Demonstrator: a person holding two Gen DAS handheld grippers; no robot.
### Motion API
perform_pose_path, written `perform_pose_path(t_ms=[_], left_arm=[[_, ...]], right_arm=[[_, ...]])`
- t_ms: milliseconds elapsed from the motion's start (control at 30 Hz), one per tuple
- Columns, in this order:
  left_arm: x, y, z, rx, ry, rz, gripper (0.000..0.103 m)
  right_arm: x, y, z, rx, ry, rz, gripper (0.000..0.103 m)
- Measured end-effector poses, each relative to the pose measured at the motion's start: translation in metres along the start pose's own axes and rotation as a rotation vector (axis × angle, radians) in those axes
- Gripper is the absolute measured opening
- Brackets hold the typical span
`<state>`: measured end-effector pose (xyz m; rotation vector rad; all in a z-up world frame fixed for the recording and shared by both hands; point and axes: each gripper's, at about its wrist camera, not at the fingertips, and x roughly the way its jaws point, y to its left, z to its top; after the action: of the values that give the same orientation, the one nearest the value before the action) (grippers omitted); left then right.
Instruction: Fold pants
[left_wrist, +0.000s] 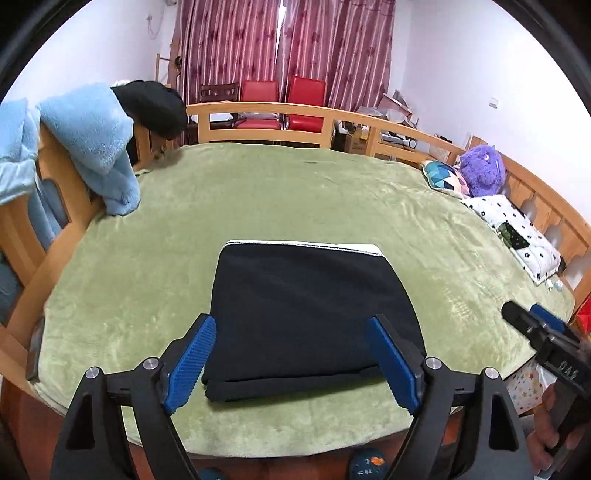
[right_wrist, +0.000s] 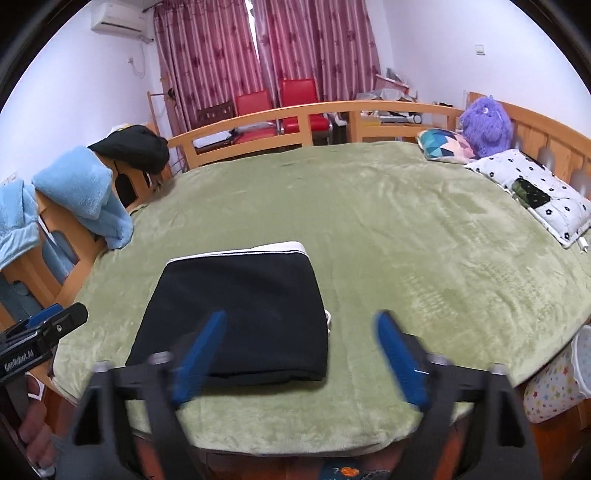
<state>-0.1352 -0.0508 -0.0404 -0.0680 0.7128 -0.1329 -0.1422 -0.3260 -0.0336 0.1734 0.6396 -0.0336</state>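
The black pants (left_wrist: 306, 314) lie folded into a compact rectangle on the green blanket (left_wrist: 258, 206), with a white waistband edge at the far side. They also show in the right wrist view (right_wrist: 240, 314). My left gripper (left_wrist: 291, 362) is open and empty, held above the near edge of the pants. My right gripper (right_wrist: 299, 354) is open and empty, held above the pants' right near corner; it looks blurred. Each gripper shows at the edge of the other view, the right one (left_wrist: 535, 325) and the left one (right_wrist: 55, 321).
A light blue fleece (left_wrist: 92, 140) and a black garment (left_wrist: 155, 107) hang over the left wooden bed rail (left_wrist: 55, 251). A patterned cushion (left_wrist: 443, 177), a purple plush toy (left_wrist: 480, 170) and a spotted pillow (left_wrist: 517, 232) lie at the right. Red chairs (left_wrist: 280, 103) stand behind the bed.
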Motion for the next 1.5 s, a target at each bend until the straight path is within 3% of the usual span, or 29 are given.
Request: perform_pose_path(t_ms=[100,267,1500], left_arm=[[-0.007,-0.004,-0.003,0.022,-0.003,0.012,0.088],[-0.013,-0.006,-0.003,0.019,-0.017,0.046,0.094],[-0.04,-0.007,-0.006,0.001,-0.067,0.087,0.094]], right_arm=[[-0.005,0.0,-0.005,-0.006,-0.02,-0.003,0.102],[0.003,0.0,-0.011,-0.017,0.018,-0.039,0.103],[-0.011,0.005,-0.016,-0.051,0.008,-0.052,0.103]])
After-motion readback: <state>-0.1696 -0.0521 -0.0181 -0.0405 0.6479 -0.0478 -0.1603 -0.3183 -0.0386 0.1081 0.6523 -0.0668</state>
